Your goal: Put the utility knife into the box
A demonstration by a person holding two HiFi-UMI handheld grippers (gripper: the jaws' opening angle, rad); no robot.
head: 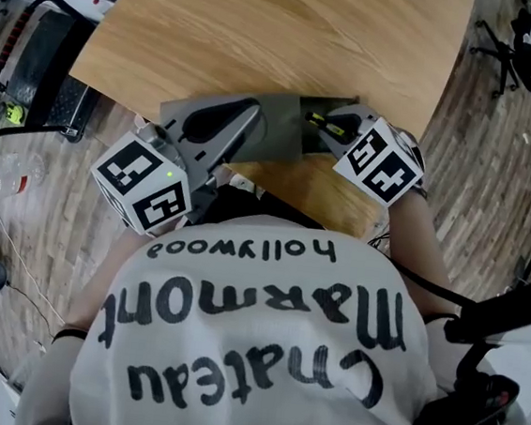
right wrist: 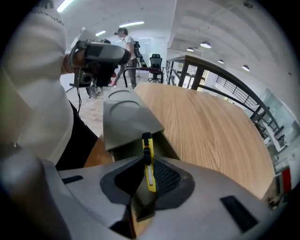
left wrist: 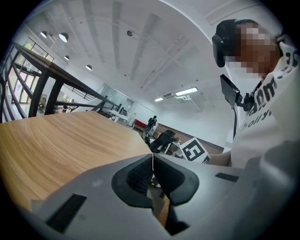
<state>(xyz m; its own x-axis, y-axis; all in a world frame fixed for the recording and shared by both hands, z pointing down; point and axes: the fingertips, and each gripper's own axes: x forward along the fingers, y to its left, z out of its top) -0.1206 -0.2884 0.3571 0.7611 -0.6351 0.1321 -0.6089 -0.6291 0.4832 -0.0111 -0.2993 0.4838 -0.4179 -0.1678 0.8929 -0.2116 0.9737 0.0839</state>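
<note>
Gripped the yellow utility knife (right wrist: 149,164) tight in the right gripper (right wrist: 148,161), at the mouth of the open grey box (head: 278,135). Pinched the left gripper (left wrist: 152,161) shut beside that box. Needed a slow, straight slide inside before letting go.

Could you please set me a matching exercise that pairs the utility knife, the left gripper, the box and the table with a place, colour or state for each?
Column one:
1. utility knife
2. left gripper
3. box
4. table

Column two:
A. grey, at the table's near edge
B. yellow, held between the jaws of the right gripper
C. jaws together
D. light wood grain

Pairs: 1-B, 2-C, 3-A, 4-D
</note>
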